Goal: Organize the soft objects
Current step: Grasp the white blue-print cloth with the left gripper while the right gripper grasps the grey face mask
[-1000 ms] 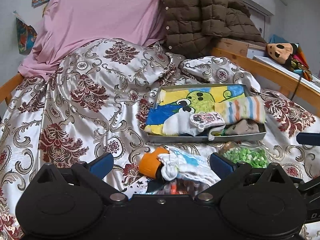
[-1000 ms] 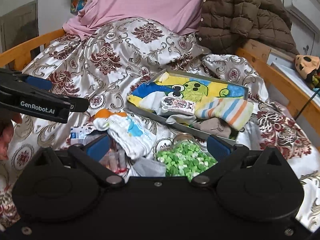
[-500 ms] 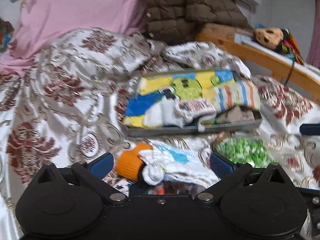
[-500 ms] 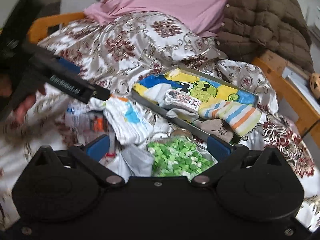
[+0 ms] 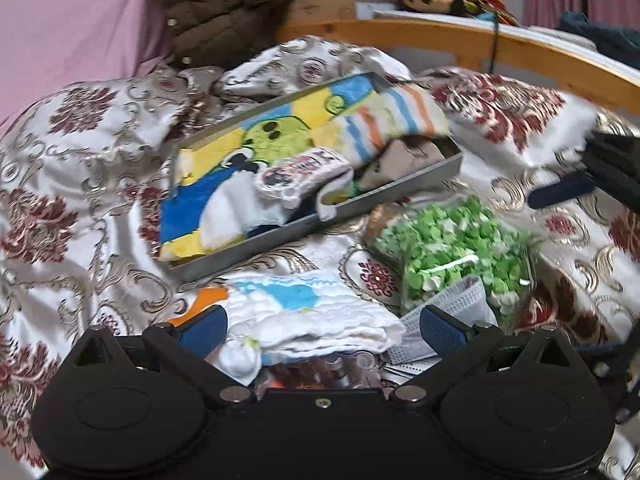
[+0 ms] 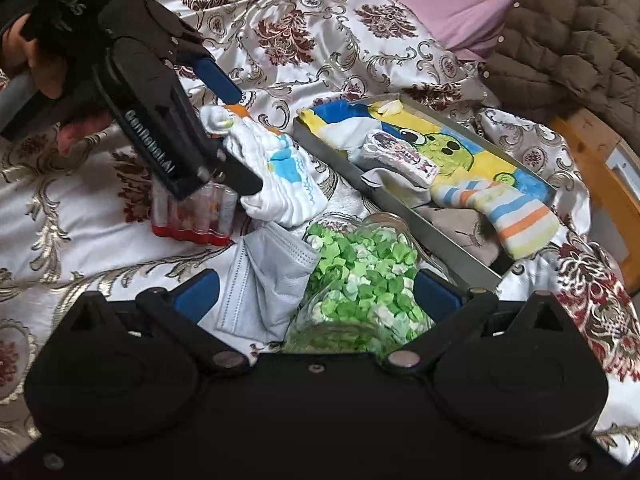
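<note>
Currently: left hand-held gripper (image 6: 236,140), fingers spread, straddles white folded cloth with blue print (image 6: 280,176) on patterned satin bedspread (image 6: 320,28), near grey metal tray (image 6: 452,248). Right hand-held gripper (image 6: 316,296), spread, over green-filled clear bag (image 6: 360,272).

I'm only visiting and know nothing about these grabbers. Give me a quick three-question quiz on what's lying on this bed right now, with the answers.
1. True or false: the striped sock lies wholly inside the metal tray.
2. What sits between the open fingers of the left gripper? A) the white cloth B) the jar of green bits C) the brown jacket
3. Fill in: the grey face mask lies in front of the right gripper, beside the ____.

Key
1. False: its end hangs over the tray's rim.
2. A
3. jar of green bits
</note>
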A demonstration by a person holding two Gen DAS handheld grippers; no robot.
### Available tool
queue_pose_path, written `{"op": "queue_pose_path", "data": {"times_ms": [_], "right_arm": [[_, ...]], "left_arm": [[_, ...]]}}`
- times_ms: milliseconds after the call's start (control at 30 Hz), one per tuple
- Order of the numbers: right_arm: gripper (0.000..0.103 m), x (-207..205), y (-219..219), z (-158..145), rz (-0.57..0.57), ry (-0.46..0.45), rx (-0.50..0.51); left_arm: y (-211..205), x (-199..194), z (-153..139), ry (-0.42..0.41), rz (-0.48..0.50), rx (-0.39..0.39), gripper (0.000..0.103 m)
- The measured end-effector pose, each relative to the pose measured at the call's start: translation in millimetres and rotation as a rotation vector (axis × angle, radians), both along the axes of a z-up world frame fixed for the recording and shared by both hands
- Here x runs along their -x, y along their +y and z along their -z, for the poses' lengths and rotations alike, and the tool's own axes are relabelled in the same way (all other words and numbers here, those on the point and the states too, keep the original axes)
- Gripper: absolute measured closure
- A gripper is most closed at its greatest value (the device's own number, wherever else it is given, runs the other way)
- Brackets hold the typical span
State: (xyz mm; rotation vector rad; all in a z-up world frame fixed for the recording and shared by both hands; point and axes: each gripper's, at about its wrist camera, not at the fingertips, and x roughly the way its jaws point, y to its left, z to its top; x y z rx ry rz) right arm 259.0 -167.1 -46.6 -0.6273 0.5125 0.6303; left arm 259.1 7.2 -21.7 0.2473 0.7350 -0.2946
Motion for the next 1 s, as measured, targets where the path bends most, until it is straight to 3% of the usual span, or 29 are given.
{"op": "queue_pose_path", "data": {"times_ms": [67, 200, 300, 567, 700, 800, 867, 1000], "right_arm": [[0.003, -4.3, 6.3, 6.9, -0.031, -0.017, 0.019], [0.033, 0.3, 18.6, 15.9, -0.141, -0.075, 0.112], [0.042, 7.3, 26.9, 23.1, -0.199, -0.106, 0.162], [0.057, 0.2, 36.9, 29.4, -0.178, -0.118, 0.206], [0.072, -4.5, 40.0, 29.1, -0.197, -0.127, 0.217], [0.078, -4.9, 42.2, 31.5, -0.207, -0.141, 0.244], [0.081, -6.0, 43.9, 33.5, -0.208, -0.150, 0.263], [0.090, -4.7, 43.8, 36.4, -0.210, -0.156, 0.289]], "left_arm": [[-3.6, -1.8, 2.8, 0.006, 0.024, -0.013, 0.002], [-10.1, -7.0, 7.9, 0.024, 0.088, -0.060, 0.007], [-11.8, -12.5, 11.2, 0.043, 0.117, -0.092, 0.015], [-8.0, -26.0, 10.5, 0.093, 0.119, -0.061, 0.037], [-7.2, -31.2, 12.1, 0.132, 0.111, -0.041, 0.042], [-7.3, -35.4, 12.8, 0.162, 0.101, -0.028, 0.049], [-8.6, -37.6, 13.4, 0.175, 0.098, -0.042, 0.060], [-7.5, -39.5, 13.6, 0.186, 0.088, -0.059, 0.073]]}}
